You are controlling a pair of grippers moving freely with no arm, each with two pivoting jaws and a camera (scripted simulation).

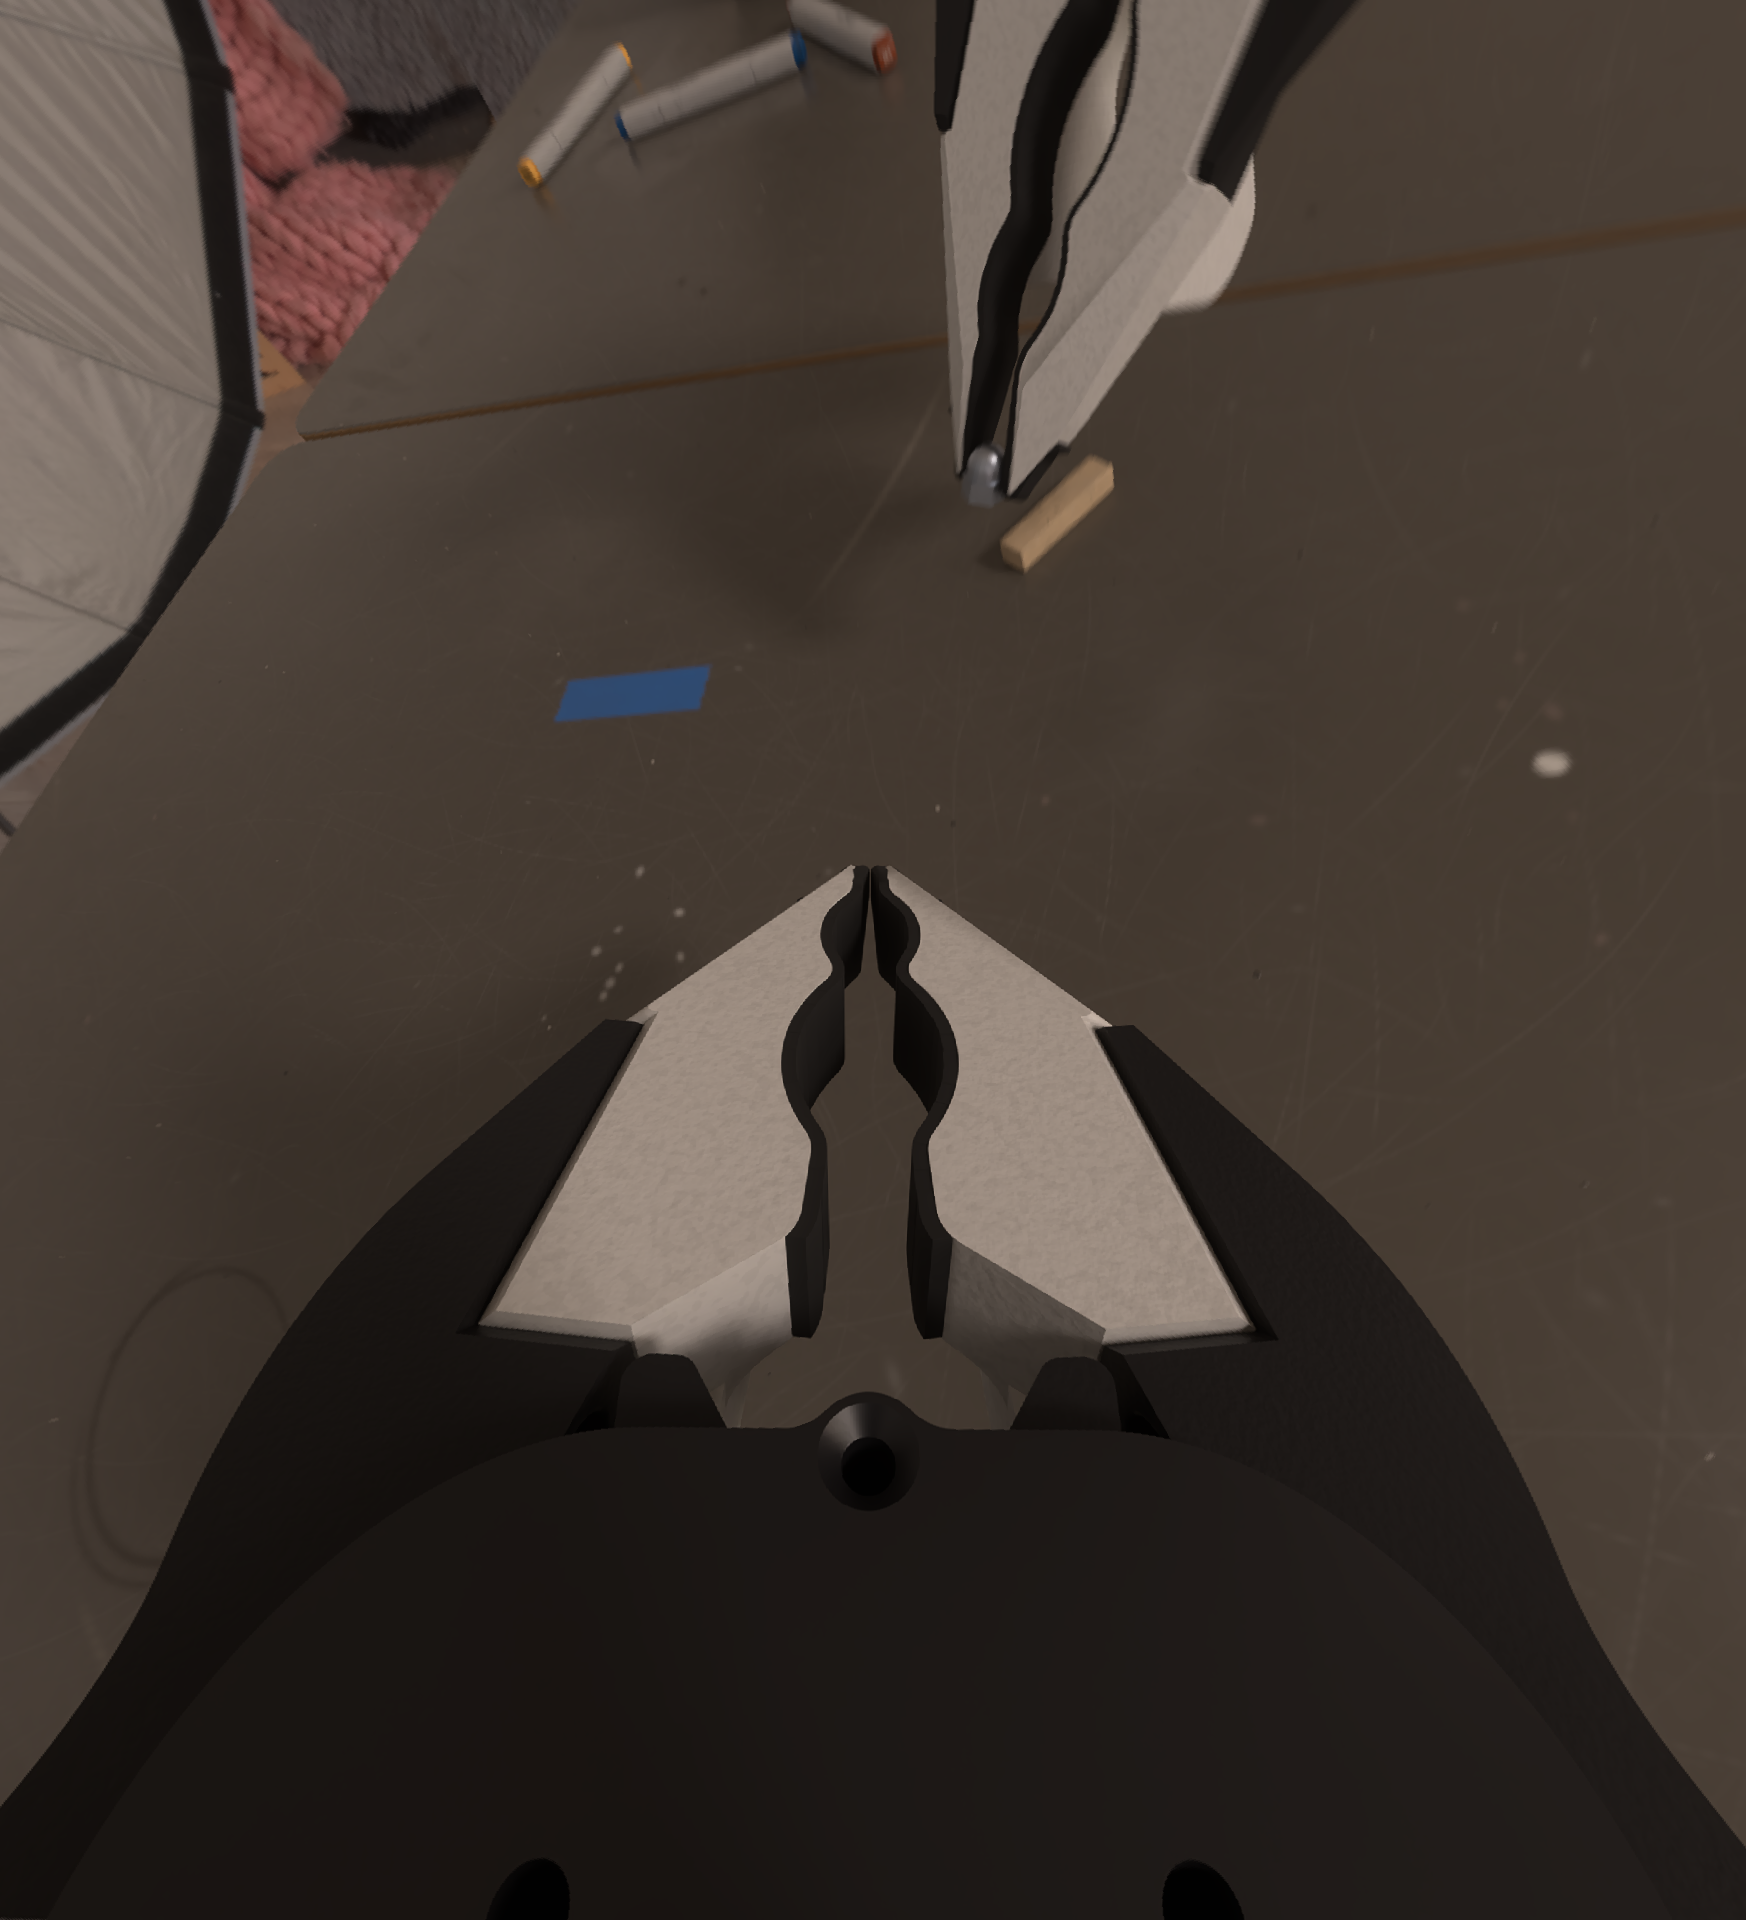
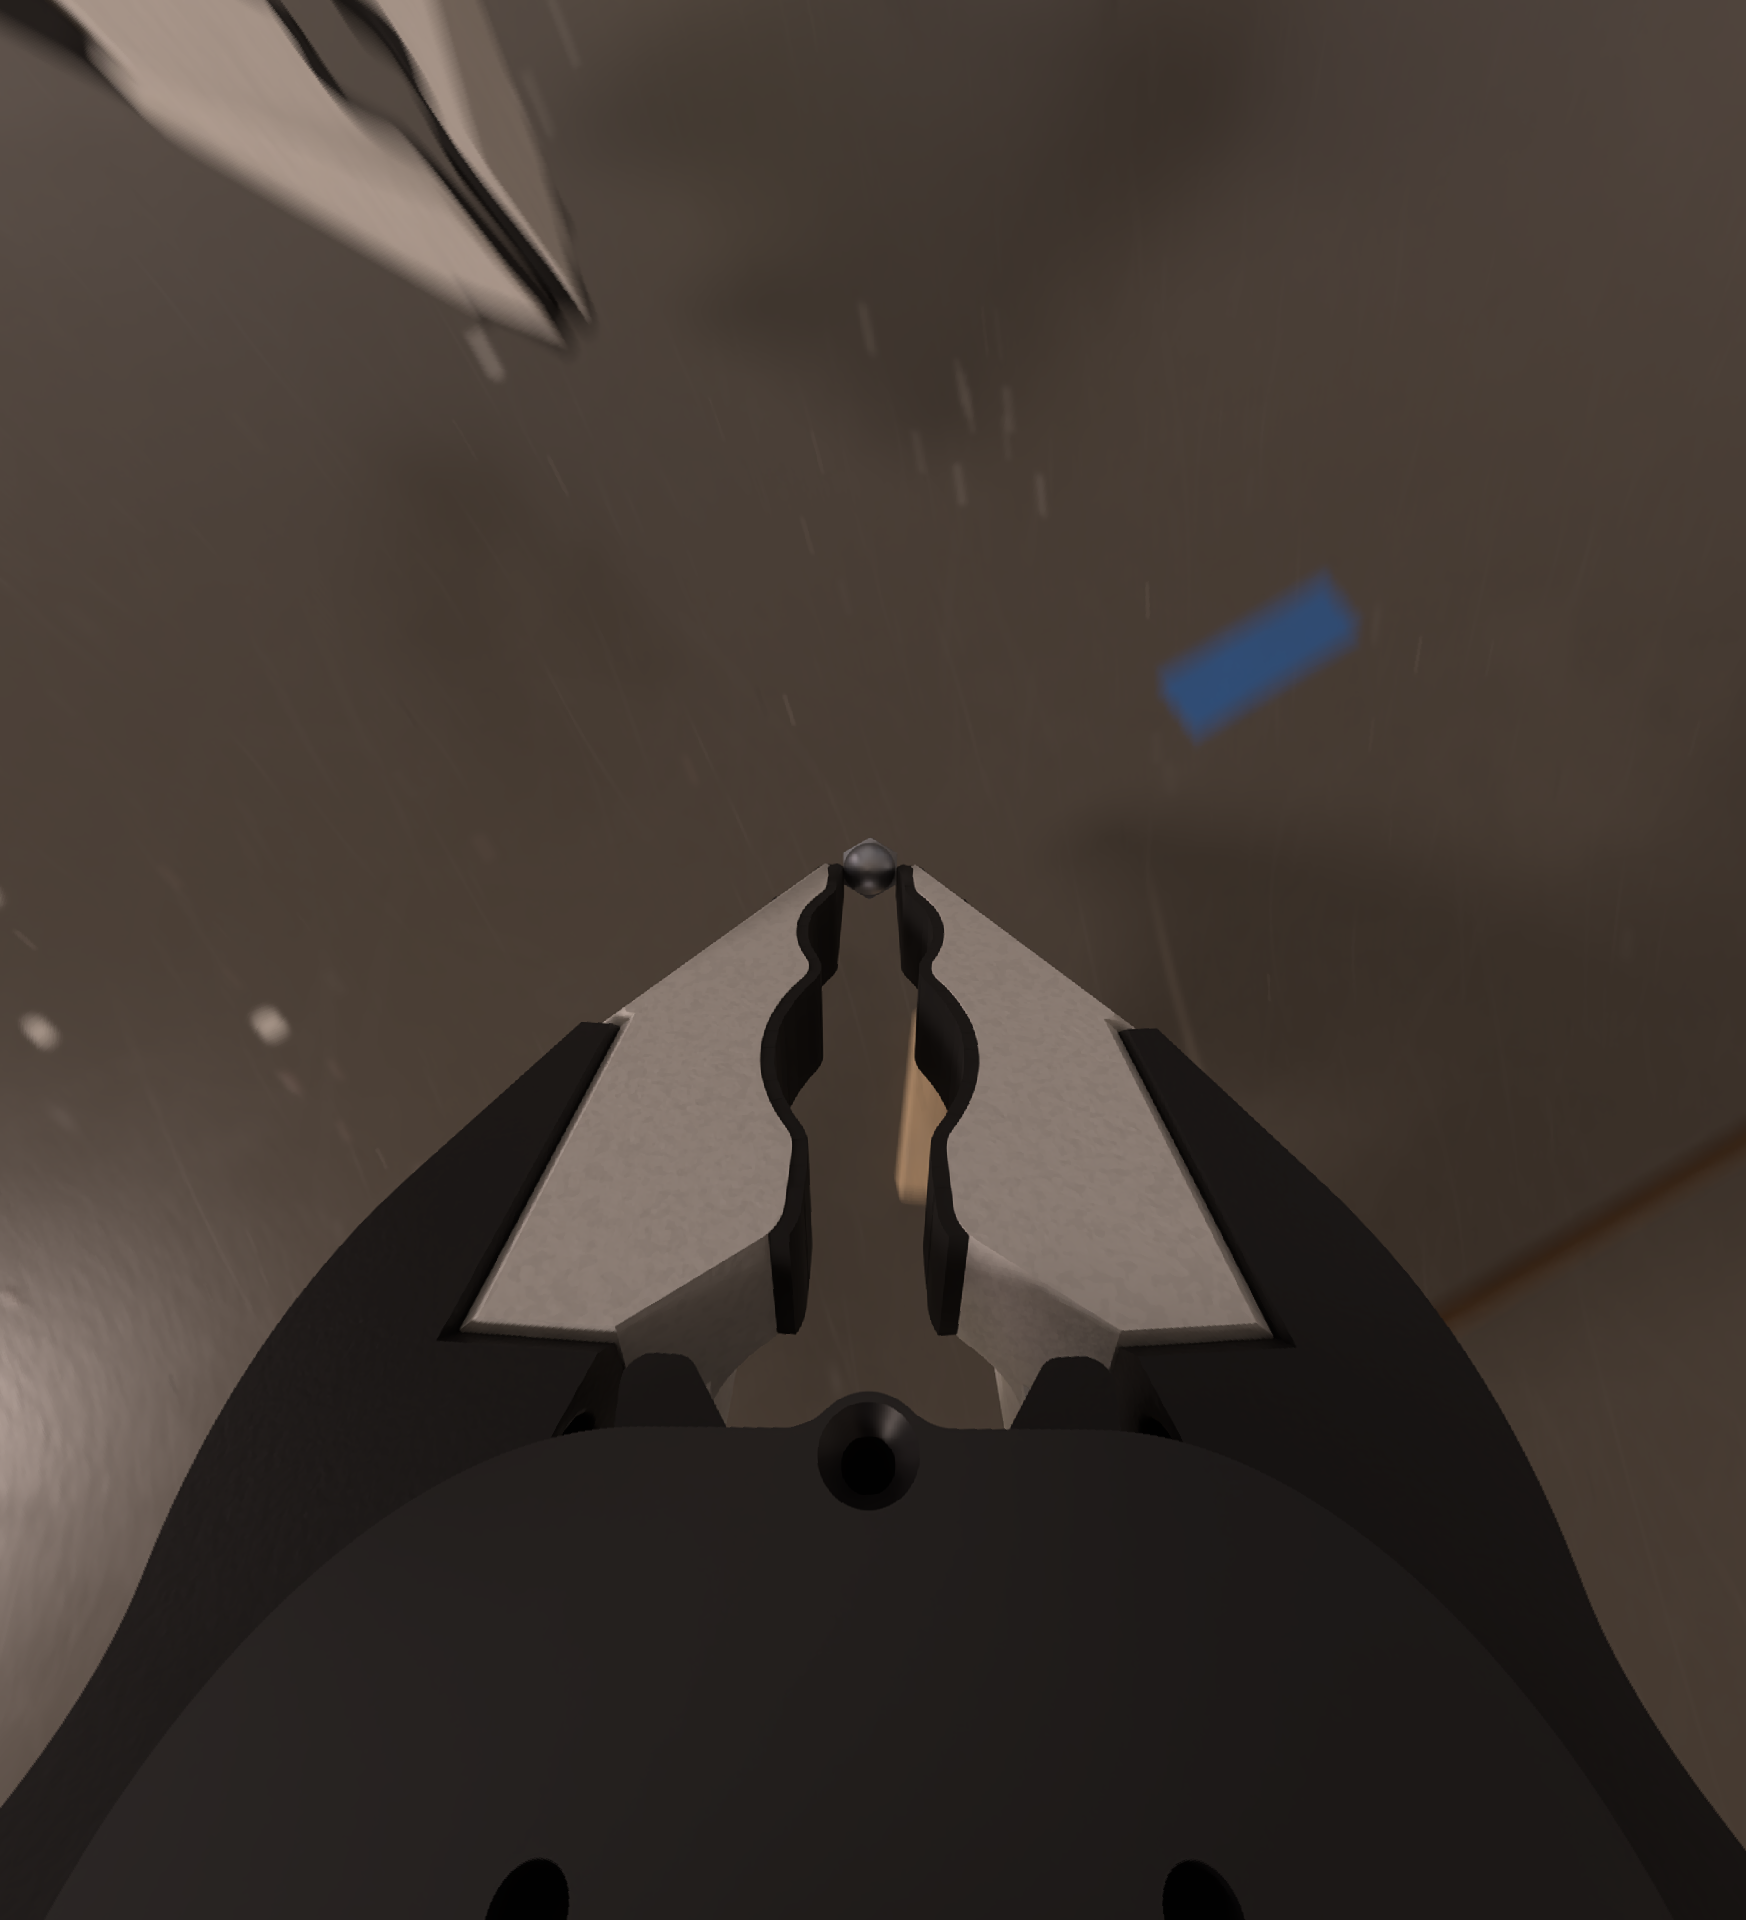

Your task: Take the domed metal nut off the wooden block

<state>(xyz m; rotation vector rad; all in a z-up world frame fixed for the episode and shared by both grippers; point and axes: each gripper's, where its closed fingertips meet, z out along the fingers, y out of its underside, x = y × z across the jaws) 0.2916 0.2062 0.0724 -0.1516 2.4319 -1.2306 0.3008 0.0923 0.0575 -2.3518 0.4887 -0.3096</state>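
Note:
The domed metal nut (image 2: 867, 869) is small and silver-grey, pinched between the fingertips of my right gripper (image 2: 867, 871). In the left wrist view the same right gripper (image 1: 994, 483) points down at the table with the nut (image 1: 983, 476) at its tips, just left of the pale wooden block (image 1: 1056, 516), which lies flat on the dark tabletop. A strip of the block (image 2: 910, 1132) shows between the right fingers. My left gripper (image 1: 869, 871) is shut and empty, hovering over the table nearer to me.
A blue tape patch (image 1: 632, 694) lies on the table left of the block, and also shows in the right wrist view (image 2: 1258, 655). Three markers (image 1: 708, 88) lie at the far edge. A white softbox (image 1: 48, 364) and a pink knit blanket (image 1: 318, 218) stand at the left.

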